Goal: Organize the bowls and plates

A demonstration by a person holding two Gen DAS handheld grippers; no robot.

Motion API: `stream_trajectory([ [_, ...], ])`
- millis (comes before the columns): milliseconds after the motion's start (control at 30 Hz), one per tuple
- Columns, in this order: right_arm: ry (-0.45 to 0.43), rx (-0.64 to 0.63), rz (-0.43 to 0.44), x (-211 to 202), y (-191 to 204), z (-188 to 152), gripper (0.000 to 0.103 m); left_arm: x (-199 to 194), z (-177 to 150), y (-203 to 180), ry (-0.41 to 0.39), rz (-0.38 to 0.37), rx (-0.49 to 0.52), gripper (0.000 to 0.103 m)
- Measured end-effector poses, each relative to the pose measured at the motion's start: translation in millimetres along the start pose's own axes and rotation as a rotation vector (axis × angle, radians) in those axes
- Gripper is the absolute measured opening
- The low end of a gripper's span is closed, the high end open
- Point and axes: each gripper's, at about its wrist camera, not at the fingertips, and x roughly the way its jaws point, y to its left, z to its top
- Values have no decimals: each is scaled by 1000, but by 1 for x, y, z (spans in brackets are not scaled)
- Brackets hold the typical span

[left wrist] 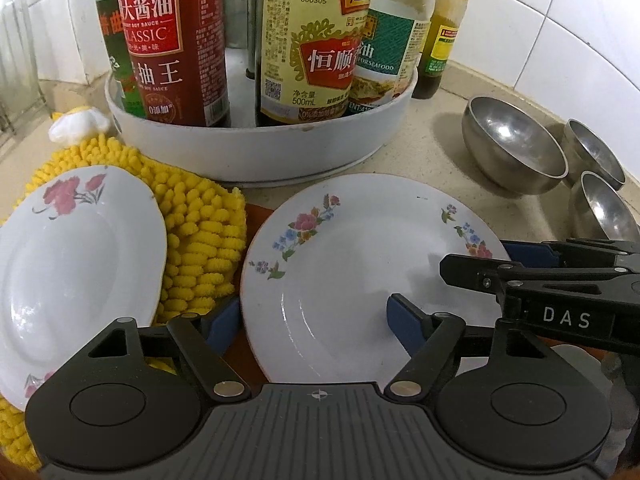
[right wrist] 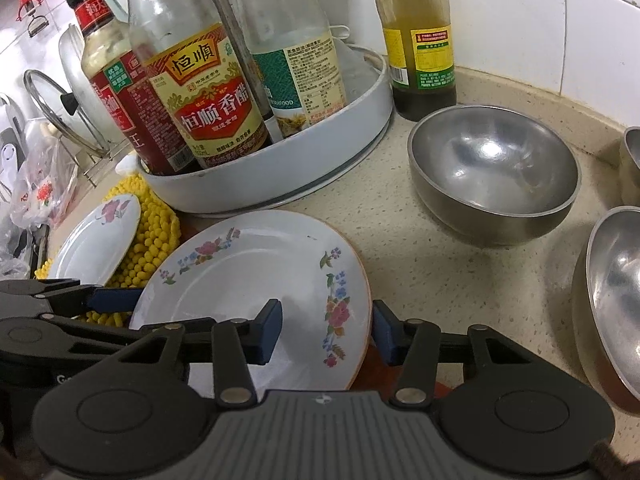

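Observation:
A white flowered plate [left wrist: 360,264] lies on the counter; it also shows in the right wrist view [right wrist: 256,276]. My left gripper [left wrist: 312,320] is open, its fingers straddling the plate's left rim. My right gripper [right wrist: 326,332] is open, straddling the plate's right rim; it shows in the left wrist view [left wrist: 500,264]. A second plate with a red flower [left wrist: 72,264] rests tilted on a yellow chenille cloth [left wrist: 200,232]. Three steel bowls [right wrist: 492,172] [right wrist: 612,296] [right wrist: 632,160] stand right of the plates.
A white round tray [left wrist: 260,148] with several sauce bottles stands just behind the plates. A loose yellow-labelled bottle [right wrist: 420,40] stands by the tiled wall. A rack with a pot lid [right wrist: 52,108] is at far left.

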Motion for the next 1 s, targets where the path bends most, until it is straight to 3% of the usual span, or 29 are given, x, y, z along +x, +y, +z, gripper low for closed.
stream_trajectory([
  [133, -4, -13, 8, -2, -1, -3, 44, -1, -4, 3, -16, -28, 19, 88],
  [267, -5, -16, 11, -5, -1, -7, 38, 3, -8, 1, -35, -53, 62, 103],
  [367, -7, 58, 46, -7, -9, -6, 38, 4, -5, -5, -12, -34, 48, 102],
  [667, -7, 100, 77, -7, -14, -4, 38, 3, -1, 4, -13, -59, 0, 101],
  [1000, -35, 124, 90, -17, -10, 7, 38, -18, 8, 5, -63, -33, 4, 101],
])
